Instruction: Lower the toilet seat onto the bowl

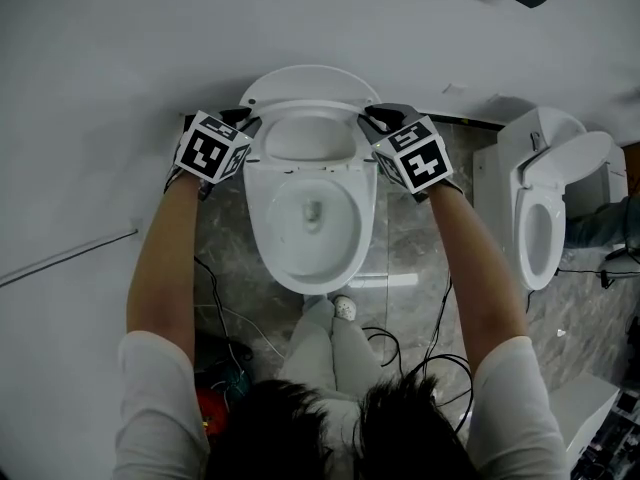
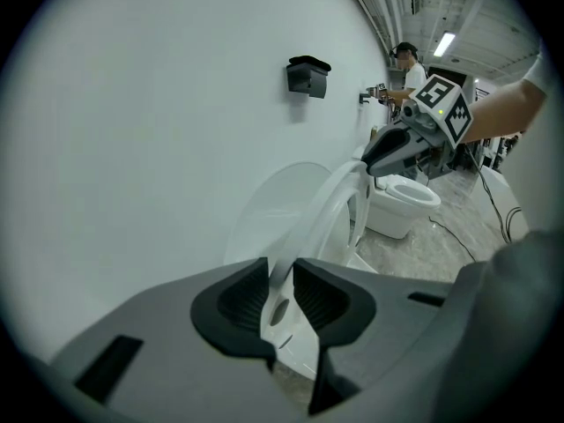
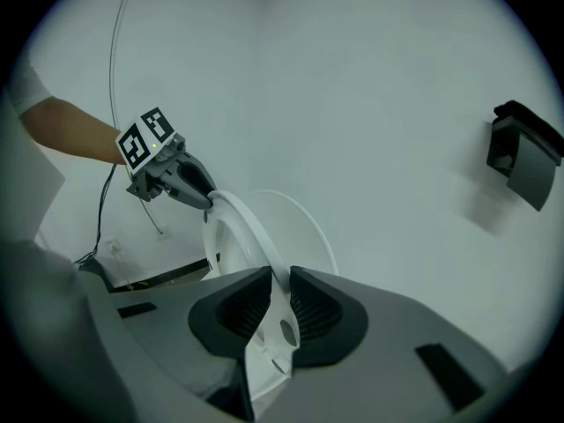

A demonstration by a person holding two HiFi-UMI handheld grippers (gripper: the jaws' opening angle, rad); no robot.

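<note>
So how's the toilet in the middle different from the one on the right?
The middle toilet has its seat tilted up, pinched by the left tongs and the right tongs; nothing touches the right toilet. The middle toilet stands straight before the person; the right toilet stands off to the side. Both are white.

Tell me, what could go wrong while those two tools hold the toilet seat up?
1. The left tool and the right tool each pinch only the thin edge of the toilet seat. If it slips out, it could slam onto the bowl.
2. If one side comes down faster than the other, the seat might twist.
3. Cables lie on the floor by the person's feet, so a step back could snag them.
</note>
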